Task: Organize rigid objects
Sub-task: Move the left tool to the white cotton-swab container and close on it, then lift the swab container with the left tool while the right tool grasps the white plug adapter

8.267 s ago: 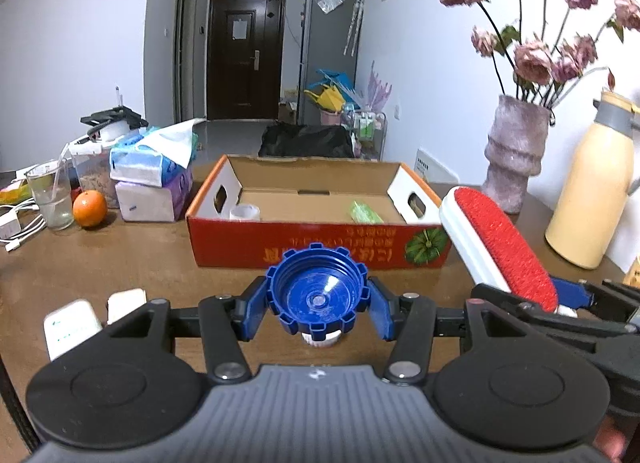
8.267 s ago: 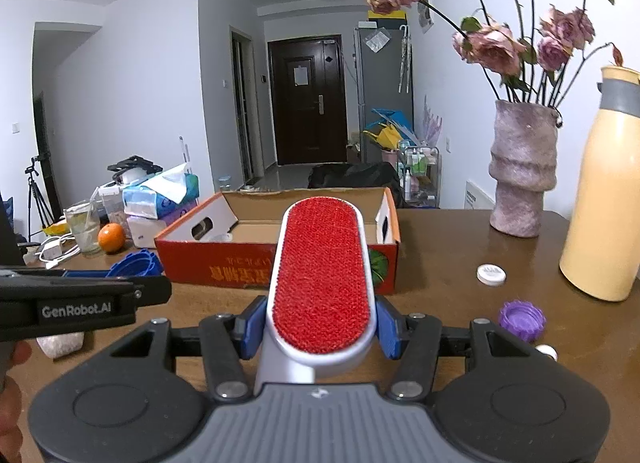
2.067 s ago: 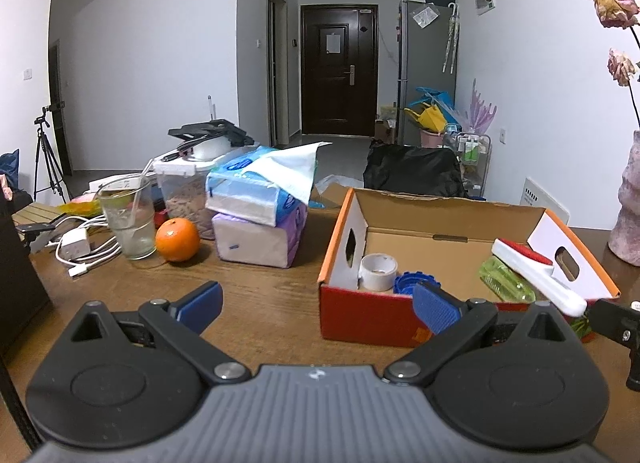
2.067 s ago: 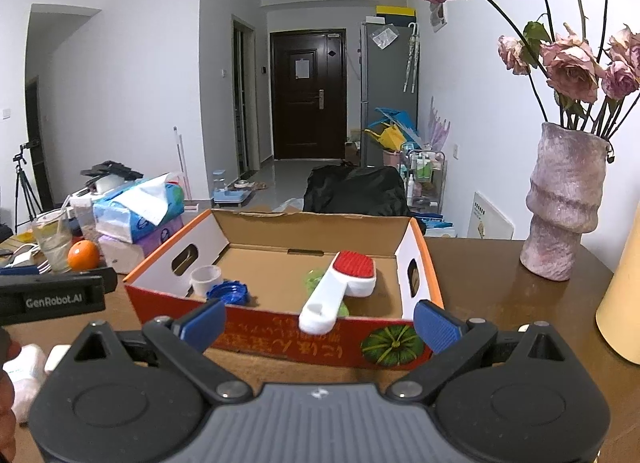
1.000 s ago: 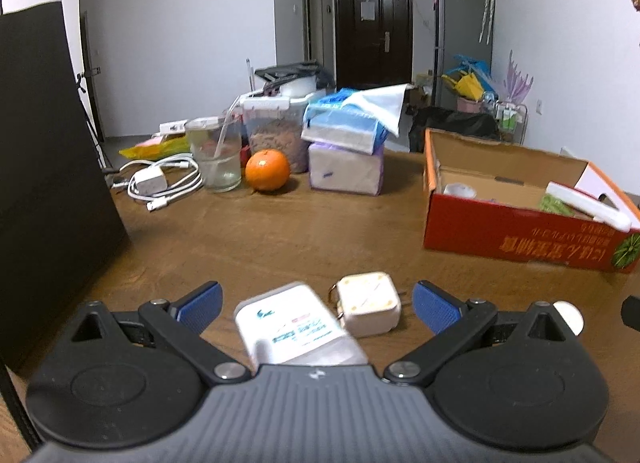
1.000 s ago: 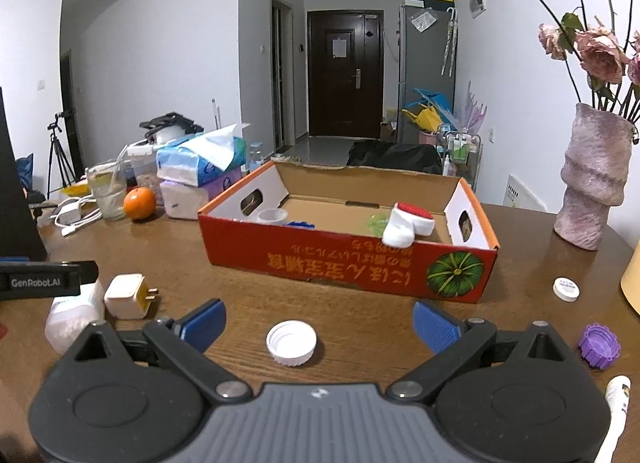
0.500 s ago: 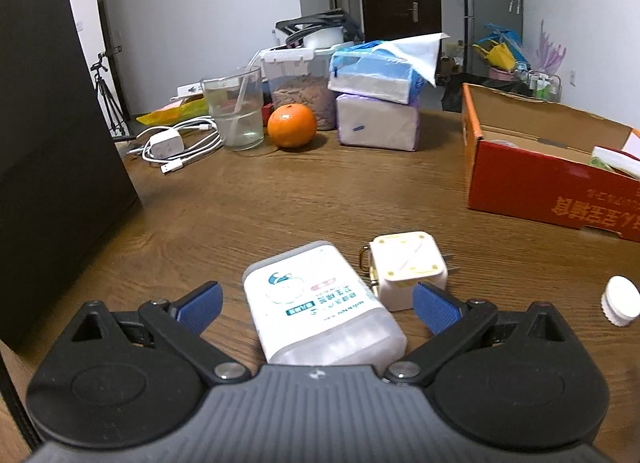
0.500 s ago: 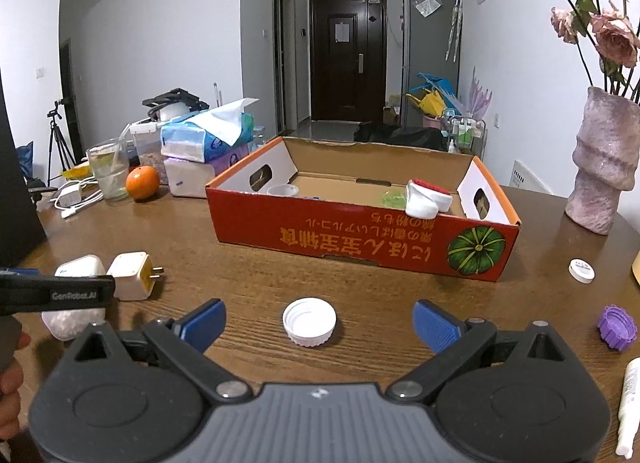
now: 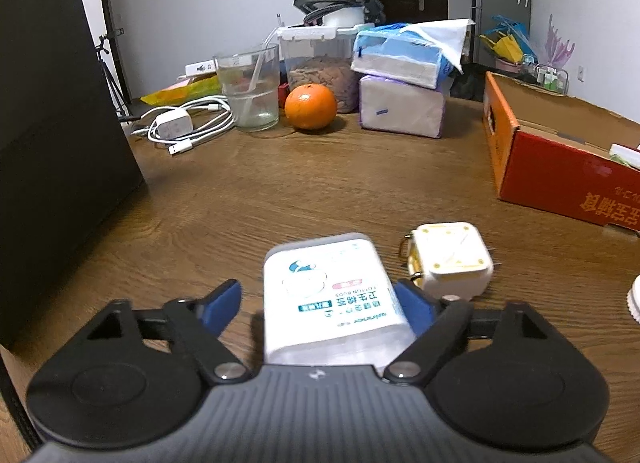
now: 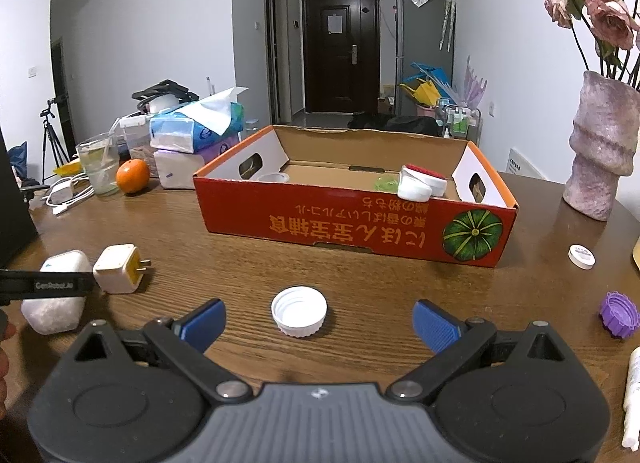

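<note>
A white cotton-bud box (image 9: pixel 332 295) lies flat on the wooden table between the fingers of my left gripper (image 9: pixel 318 309). The jaws are closing: the right pad is at the box's side, while a gap shows beside the left pad. A white plug adapter (image 9: pixel 450 259) sits just right of the box. My right gripper (image 10: pixel 318 323) stands open, low over the table, with an upturned white bottle cap (image 10: pixel 299 311) ahead between its fingers. The red cardboard box (image 10: pixel 352 223) behind holds a lint brush (image 10: pixel 424 179), a tape roll and other small items.
A black panel (image 9: pixel 60 143) stands at the left. Behind are a charger with cable (image 9: pixel 176 125), a glass (image 9: pixel 250 91), an orange (image 9: pixel 310 105) and tissue packs (image 9: pixel 400 107). A vase (image 10: pixel 600 155), a small white lid (image 10: pixel 581 256), a purple cap (image 10: pixel 618 313) and a white tube (image 10: pixel 634 379) lie right.
My left gripper has sunk and moved forward around the cotton-bud box, and its jaws have narrowed from wide open. The right gripper has hardly moved.
</note>
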A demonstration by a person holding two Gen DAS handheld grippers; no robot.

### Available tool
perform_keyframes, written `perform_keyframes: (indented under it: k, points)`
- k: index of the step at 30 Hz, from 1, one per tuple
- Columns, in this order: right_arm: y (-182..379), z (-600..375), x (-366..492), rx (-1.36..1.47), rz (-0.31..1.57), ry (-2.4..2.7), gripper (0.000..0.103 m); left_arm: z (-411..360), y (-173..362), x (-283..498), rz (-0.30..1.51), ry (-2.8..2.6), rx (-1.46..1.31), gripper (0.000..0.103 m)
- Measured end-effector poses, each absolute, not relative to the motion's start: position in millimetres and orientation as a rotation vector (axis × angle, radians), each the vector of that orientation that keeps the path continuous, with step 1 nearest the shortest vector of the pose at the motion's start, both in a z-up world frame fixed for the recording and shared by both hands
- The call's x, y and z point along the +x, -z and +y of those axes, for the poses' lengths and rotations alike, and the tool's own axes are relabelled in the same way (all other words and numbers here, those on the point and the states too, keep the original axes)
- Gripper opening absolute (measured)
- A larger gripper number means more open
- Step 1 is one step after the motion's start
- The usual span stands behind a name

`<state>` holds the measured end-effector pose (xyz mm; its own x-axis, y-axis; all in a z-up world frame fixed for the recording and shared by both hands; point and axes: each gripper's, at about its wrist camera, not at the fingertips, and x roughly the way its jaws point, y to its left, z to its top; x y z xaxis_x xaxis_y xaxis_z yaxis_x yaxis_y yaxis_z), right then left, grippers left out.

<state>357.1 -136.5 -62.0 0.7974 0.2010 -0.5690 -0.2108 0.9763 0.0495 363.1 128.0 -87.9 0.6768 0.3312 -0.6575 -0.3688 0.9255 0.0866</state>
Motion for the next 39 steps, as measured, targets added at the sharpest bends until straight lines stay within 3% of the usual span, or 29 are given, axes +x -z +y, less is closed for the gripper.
perform_keyframes:
  k: [4, 23, 39]
  points:
    - [64.1, -137.0, 358.1, -0.015, 0.613, -0.217, 0.1, 134.7, 91.9, 366.1, 0.751, -0.364, -0.07, 0.066]
    - [69.0, -130.3, 360.2, -0.011, 0.615, -0.222, 0.1, 141.9, 69.6, 353.3, 0.66, -0.346, -0.085, 0.066]
    - [67.8, -60.2, 364.3, -0.031, 0.582, -0.334, 0.1, 178.8, 54.2, 339.9, 0.597, -0.363, -0.116, 0.066]
